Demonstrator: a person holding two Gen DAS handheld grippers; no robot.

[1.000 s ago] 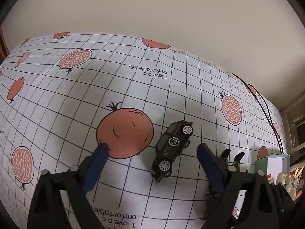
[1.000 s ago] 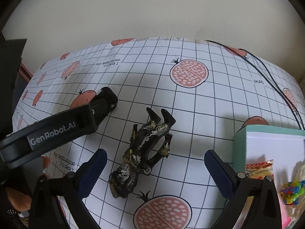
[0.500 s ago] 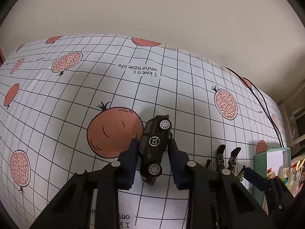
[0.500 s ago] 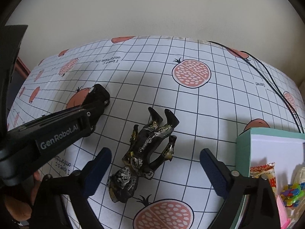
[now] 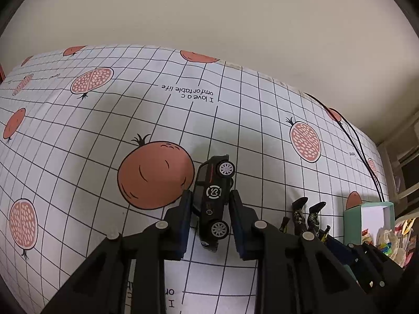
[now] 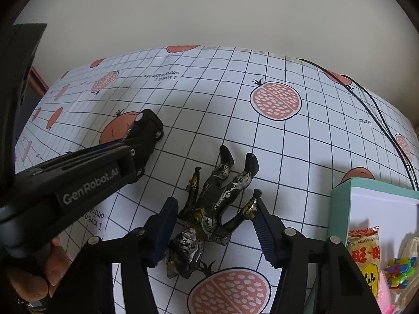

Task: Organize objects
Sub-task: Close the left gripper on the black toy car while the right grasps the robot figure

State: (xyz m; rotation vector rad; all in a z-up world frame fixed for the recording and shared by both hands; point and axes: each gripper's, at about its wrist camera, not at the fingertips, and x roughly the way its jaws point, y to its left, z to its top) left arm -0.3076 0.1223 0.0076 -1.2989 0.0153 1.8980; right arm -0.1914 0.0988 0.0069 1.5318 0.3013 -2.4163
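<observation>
A: Where was the toy car [image 5: 213, 201]?

B: On its side on the worktop [image 5: 78, 136], beside a printed pomegranate, clamped between the left tongs [image 5: 210, 218]. The pads met it only at mid-body, both wheels showing clear of them.

A: And the risk?

B: I judged it could pivot or slip out once lifted, being smooth and held across a narrow stretch.

A: The right tongs [image 6: 213, 226]?

B: Closed in around the dark action figure [image 6: 209, 214], lying flat. One pad touched an outstretched arm; whether the other pad pressed its body I couldn't tell. A grip on a limb might let it twist or drop.

A: Anything nearby?

B: A teal box [image 6: 340, 209] just to the right, holding a snack packet [image 6: 365, 256] and colourful bits. The two rigs sat close and might collide.

A: The surroundings?

B: A white grid-patterned cloth with pomegranates, a black cable [image 5: 358, 146] along its far edge, a plain pale wall behind.
</observation>
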